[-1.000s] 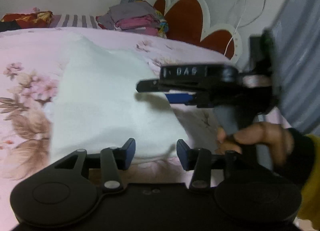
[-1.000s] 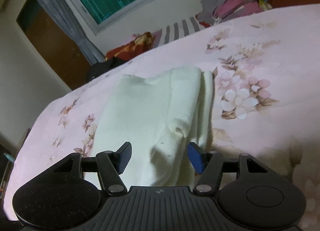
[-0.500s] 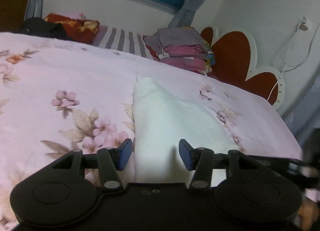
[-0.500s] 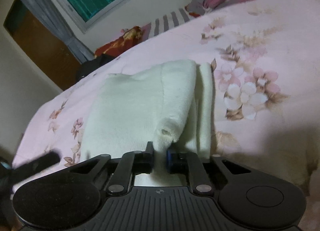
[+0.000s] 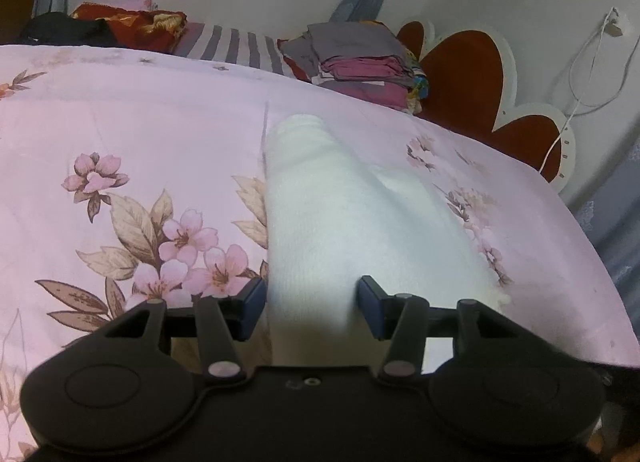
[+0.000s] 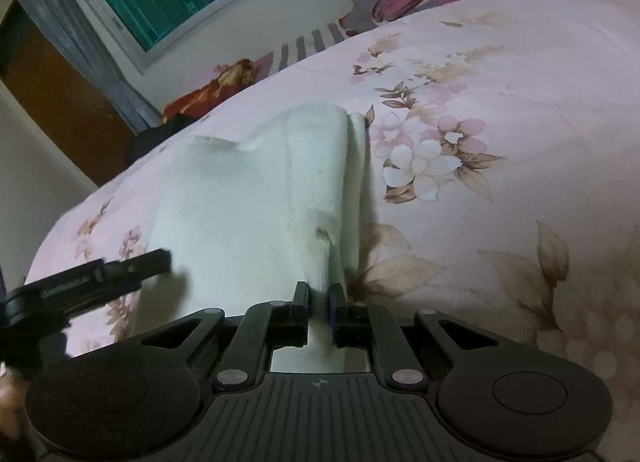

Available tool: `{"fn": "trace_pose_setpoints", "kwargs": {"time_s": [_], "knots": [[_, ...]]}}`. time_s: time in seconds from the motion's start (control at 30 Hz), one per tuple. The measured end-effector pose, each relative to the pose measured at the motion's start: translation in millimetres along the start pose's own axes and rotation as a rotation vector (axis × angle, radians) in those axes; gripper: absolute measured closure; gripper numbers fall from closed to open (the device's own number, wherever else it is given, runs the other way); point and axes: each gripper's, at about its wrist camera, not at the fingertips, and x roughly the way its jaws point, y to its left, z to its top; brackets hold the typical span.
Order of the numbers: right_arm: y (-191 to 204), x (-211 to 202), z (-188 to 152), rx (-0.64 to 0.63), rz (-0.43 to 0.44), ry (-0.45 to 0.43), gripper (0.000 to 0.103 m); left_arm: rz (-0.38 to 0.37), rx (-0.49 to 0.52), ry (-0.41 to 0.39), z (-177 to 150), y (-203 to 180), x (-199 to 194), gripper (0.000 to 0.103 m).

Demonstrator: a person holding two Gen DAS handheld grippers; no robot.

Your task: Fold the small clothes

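White knit, a small garment (image 5: 340, 222) folded lengthwise, lies on the pink floral bedspread (image 5: 120, 122). The right gripper (image 6: 318, 302) pinches the garment's near edge, cloth bunched between its jaws, which are easing open (the pads touch the fabric on both sides). The left gripper (image 5: 312, 302) stands about half open, its jaws straddling the garment's near end without pressing it. Folded clothes (image 5: 360, 62) are stacked at the bed's far side, by a red headboard (image 5: 468, 74).
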Motion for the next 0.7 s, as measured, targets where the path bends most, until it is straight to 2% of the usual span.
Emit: {"fn": "trace_pose_setpoints", "kwargs": {"time_s": [0.03, 0.1, 0.2, 0.23, 0.27, 0.3, 0.33, 0.47, 0.53, 0.7], "knots": [[2.1, -4.3, -0.6, -0.013, -0.002, 0.000, 0.071, -0.003, 0.000, 0.002, 0.2, 0.4, 0.0, 0.052], [6.1, -12.5, -7.8, -0.021, 0.000, 0.007, 0.055, -0.005, 0.012, 0.000, 0.1, -0.2, 0.2, 0.052], [10.3, -22.1, -24.2, -0.032, -0.021, 0.030, 0.056, -0.004, 0.031, -0.002, 0.3, -1.4, 1.7, 0.053], [11.1, -23.7, -29.8, -0.036, -0.036, 0.034, 0.057, -0.005, 0.035, -0.002, 0.4, -1.6, 2.0, 0.053], [11.3, -24.4, -34.2, -0.038, -0.048, 0.039, 0.063, -0.007, 0.038, 0.000, 0.7, -1.6, 2.6, 0.053], [11.1, -24.7, -38.4, -0.034, -0.052, 0.046, 0.084, -0.008, 0.040, 0.002, 0.9, -1.4, 2.8, 0.053], [11.0, -25.7, -42.2, -0.025, -0.052, 0.051, 0.092, -0.009, 0.043, 0.004, 1.0, -1.3, 2.9, 0.053], [17.8, -28.8, -54.7, -0.045, -0.113, 0.031, 0.095, -0.021, 0.061, 0.023, 2.6, 0.1, 4.4, 0.052], [12.5, -29.2, -58.2, 0.002, -0.115, 0.026, 0.095, -0.031, 0.063, 0.036, 4.0, 1.5, 4.7, 0.052], [19.2, -32.8, -56.9, 0.008, -0.144, 0.055, 0.095, -0.050, 0.073, 0.072, 5.1, 5.5, 1.9, 0.053]]}}
